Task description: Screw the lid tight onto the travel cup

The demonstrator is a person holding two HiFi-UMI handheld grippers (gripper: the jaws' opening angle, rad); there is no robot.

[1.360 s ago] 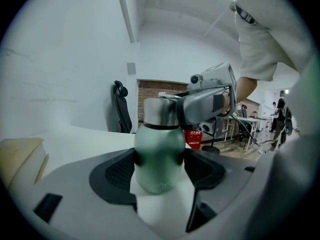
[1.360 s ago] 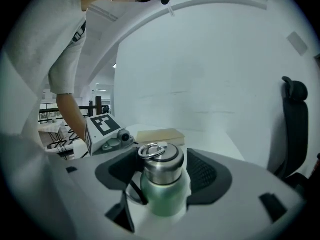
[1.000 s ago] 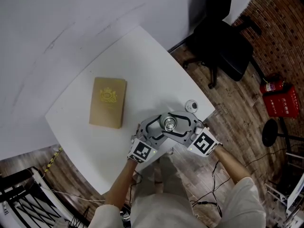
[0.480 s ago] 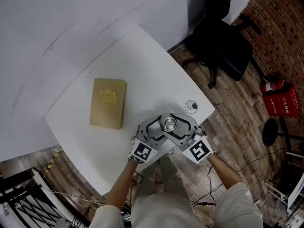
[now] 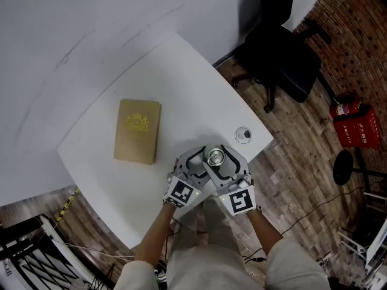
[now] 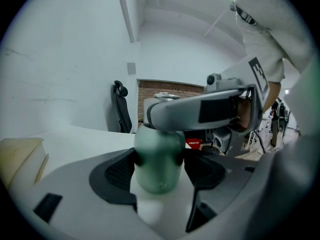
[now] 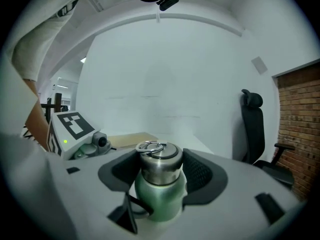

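The travel cup stands near the front edge of the white table [image 5: 181, 83], its steel lid [image 5: 215, 157] with a ring on top. My left gripper [image 5: 202, 159] is shut on the cup's green body [image 6: 159, 159], its dark pads [image 6: 120, 171] pressing both sides. From the right, my right gripper [image 5: 226, 162] is shut on the lid [image 7: 159, 159], which sits on the green body [image 7: 159, 199]. In the left gripper view the right gripper's grey jaw hides the lid. Both gripper views [image 6: 159, 160] [image 7: 161, 165] show the cup upright.
A tan book [image 5: 138, 130] lies left of centre on the table and shows again as the book [image 7: 131, 139]. A small round clear object [image 5: 243, 135] sits near the table's right edge. A black office chair [image 5: 281, 59] and a red box [image 5: 357, 125] stand on the wooden floor.
My right gripper has swung around the cup toward the person, its marker cube moving from the right side to below the cup. The left gripper and cup have stayed in place.
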